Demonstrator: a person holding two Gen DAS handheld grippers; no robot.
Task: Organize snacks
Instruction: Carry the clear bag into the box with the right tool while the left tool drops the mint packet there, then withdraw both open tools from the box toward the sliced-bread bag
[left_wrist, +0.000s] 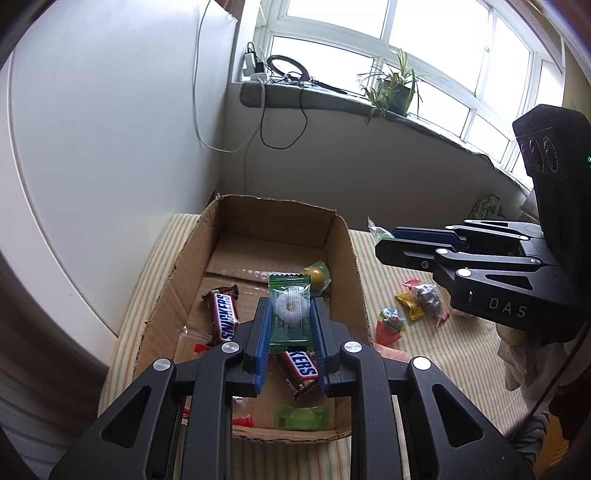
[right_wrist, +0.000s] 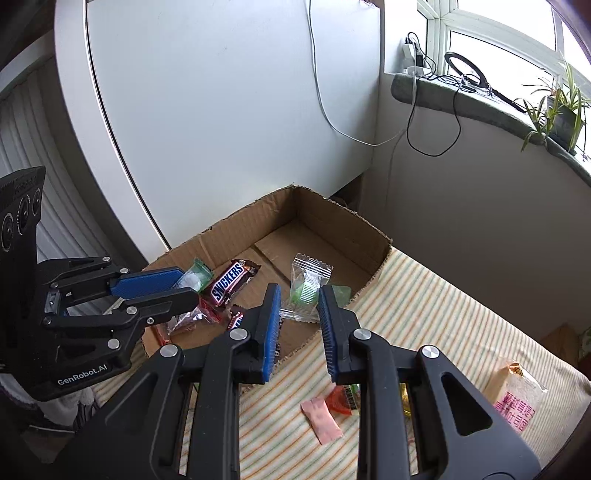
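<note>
My left gripper (left_wrist: 290, 302) is shut on a green-wrapped ring mint (left_wrist: 290, 314) and holds it over the open cardboard box (left_wrist: 347, 258). Two Snickers bars (left_wrist: 223, 314), a yellow sweet (left_wrist: 317, 275) and a green packet (left_wrist: 303, 417) lie on the box floor. My right gripper (right_wrist: 299, 295) is shut on a clear wrapper with a green sweet (right_wrist: 308, 284), above the near wall of the box (right_wrist: 332, 218). The left wrist view shows the right gripper (left_wrist: 386, 240) at the right, just outside the box. The right wrist view shows the left gripper (right_wrist: 188, 285) over the left end.
Loose sweets (left_wrist: 417, 301) lie on the striped cloth (left_wrist: 424, 354) right of the box. A pink packet (right_wrist: 321, 421) and a white packet with pink print (right_wrist: 515, 398) sit nearer. A white panel (left_wrist: 110, 147) rises behind the box. The windowsill (left_wrist: 332, 99) carries cables and a plant (left_wrist: 395, 92).
</note>
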